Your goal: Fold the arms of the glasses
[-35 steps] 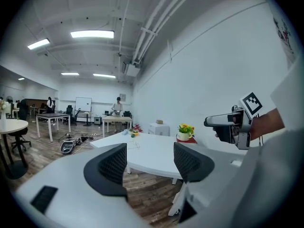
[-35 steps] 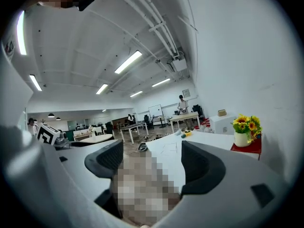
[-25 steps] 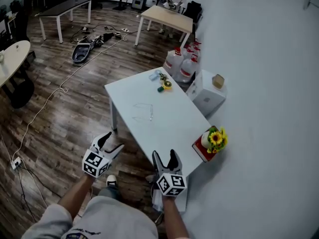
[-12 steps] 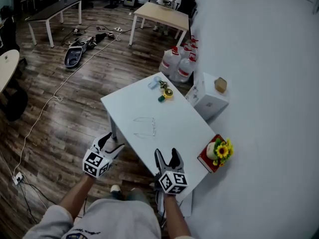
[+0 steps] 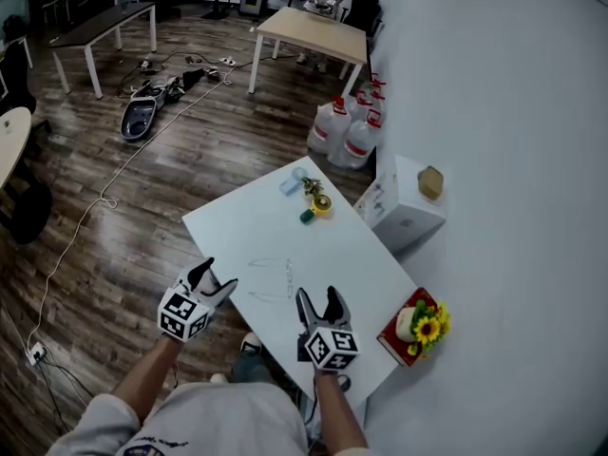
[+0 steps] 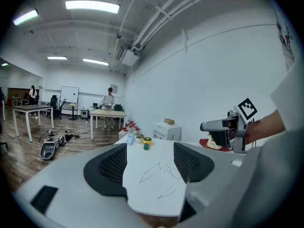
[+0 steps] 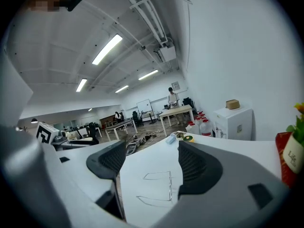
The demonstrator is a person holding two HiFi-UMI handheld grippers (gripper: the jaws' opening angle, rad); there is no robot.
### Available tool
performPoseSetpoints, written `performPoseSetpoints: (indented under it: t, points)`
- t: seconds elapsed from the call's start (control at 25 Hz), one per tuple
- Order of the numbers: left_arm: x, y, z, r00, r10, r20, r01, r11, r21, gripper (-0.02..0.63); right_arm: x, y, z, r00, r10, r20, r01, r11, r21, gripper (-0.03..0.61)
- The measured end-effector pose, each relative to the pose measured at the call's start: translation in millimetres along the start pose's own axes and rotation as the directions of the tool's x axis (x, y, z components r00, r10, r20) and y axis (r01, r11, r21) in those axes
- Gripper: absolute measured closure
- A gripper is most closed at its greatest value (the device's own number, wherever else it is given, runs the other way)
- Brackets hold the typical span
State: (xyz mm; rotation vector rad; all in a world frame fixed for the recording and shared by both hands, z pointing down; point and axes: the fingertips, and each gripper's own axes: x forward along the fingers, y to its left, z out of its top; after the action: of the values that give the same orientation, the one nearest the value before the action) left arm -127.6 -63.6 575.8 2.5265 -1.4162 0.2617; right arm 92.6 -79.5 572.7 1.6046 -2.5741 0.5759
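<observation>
Jaws stand apart on the left gripper (image 5: 217,275) and right gripper (image 5: 317,297); neither clamps anything. Both grippers hover at the near edge of the table (image 5: 242,221). Glasses (image 5: 275,280) lie flat on the table just ahead of them, arms unfolded and extending toward the left gripper's side. A tape roll (image 5: 321,203) and small items sit at the far end, well apart from the glasses. A flower pot (image 5: 418,325) stands at the right corner. A white cabinet (image 5: 404,207) stands beside the table, with water jugs (image 5: 347,131) beyond.

The white left gripper (image 5: 217,275) and right gripper (image 5: 317,294) have black meshed pads (image 6: 111,167). Each carries a black-and-white marker cube (image 5: 183,313). The person wears a light grey shirt (image 5: 223,421).
</observation>
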Motion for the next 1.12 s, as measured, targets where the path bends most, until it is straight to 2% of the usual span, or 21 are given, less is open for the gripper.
performPoseSetpoints:
  t: [0.16,0.4,0.52,0.8,0.96,1.04,1.12]
  points:
    - [46,15,23,1.000,0.002,0.002,-0.002,1.000,0.000,0.311,42,-25,13,0.999,0.029,-0.038,-0.028,0.999,0.015,0.252]
    - [97,29,29,0.999,0.010,-0.031,-0.010,1.000,-0.006,0.311,92,-52,13,0.991,0.087,-0.101,-0.085,0.996,0.019,0.259]
    - [115,35,19,0.998,0.003,-0.064,-0.005,1.000,-0.022,0.311,108,-62,-7,0.979,0.115,-0.168,-0.106,0.992,0.062,0.316]
    - [140,57,-2,0.993,-0.016,-0.120,0.011,0.999,-0.042,0.311,136,-81,-60,0.942,0.161,-0.295,-0.111,0.978,0.178,0.344]
    - [143,69,-12,0.990,-0.016,-0.140,0.008,0.998,-0.060,0.311,148,-89,-88,0.908,0.229,-0.349,-0.124,0.946,0.300,0.374]
    - [141,75,-18,0.988,-0.013,-0.151,0.003,0.998,-0.069,0.311,152,-96,-102,0.890,0.273,-0.365,-0.120,0.913,0.390,0.408]
    - [140,80,-23,0.987,-0.009,-0.162,-0.003,0.997,-0.073,0.311,158,-102,-111,0.878,0.304,-0.369,-0.107,0.877,0.468,0.408]
